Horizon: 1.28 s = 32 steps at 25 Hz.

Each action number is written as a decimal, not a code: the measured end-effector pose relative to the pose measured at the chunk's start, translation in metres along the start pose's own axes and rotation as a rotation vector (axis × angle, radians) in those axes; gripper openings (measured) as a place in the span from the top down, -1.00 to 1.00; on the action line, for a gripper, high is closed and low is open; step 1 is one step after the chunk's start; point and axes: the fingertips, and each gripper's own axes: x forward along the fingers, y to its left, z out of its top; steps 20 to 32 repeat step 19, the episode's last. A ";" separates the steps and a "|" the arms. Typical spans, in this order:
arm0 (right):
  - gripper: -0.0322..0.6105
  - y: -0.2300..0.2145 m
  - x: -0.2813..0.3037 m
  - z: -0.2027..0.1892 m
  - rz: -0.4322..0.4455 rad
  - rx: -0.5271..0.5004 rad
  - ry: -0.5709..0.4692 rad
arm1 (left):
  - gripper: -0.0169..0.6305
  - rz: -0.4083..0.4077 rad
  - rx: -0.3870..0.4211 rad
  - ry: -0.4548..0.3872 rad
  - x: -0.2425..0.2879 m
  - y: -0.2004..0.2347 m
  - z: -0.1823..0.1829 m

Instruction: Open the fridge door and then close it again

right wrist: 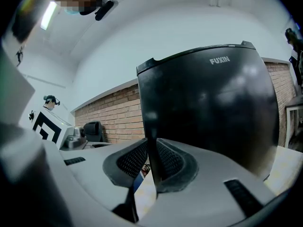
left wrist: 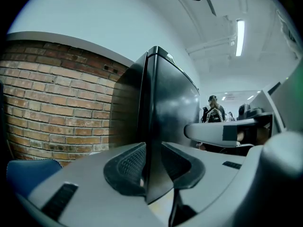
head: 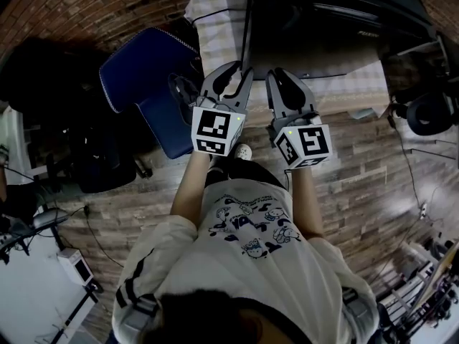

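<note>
the black fridge [right wrist: 213,108] stands on a checked-cloth surface [head: 215,20]. the left gripper [left wrist: 151,169] and right gripper [right wrist: 152,162] are both clamped on the thin free edge of the fridge door [left wrist: 173,108]. the door looks stiff, glossy and probably slippery, likely held by its seal. a firm pinch on that edge, away from the fridge's hinge, should suit best.

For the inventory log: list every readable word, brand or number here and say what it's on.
"FUXN": brand lettering near the top of the fridge front, right gripper view.
Faint lettering on the fridge in the head view: too blurred to read.
Print on the shirt: cartoon figures, any words too small to read.
</note>
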 end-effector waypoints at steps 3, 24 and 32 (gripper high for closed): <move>0.68 0.004 -0.002 0.000 -0.022 0.001 -0.003 | 0.60 -0.011 -0.001 -0.007 -0.005 0.000 0.002; 0.68 0.018 -0.009 0.007 -0.090 -0.015 -0.022 | 0.60 -0.065 0.011 -0.033 -0.020 -0.003 0.014; 0.68 0.018 -0.009 0.007 -0.090 -0.015 -0.022 | 0.60 -0.065 0.011 -0.033 -0.020 -0.003 0.014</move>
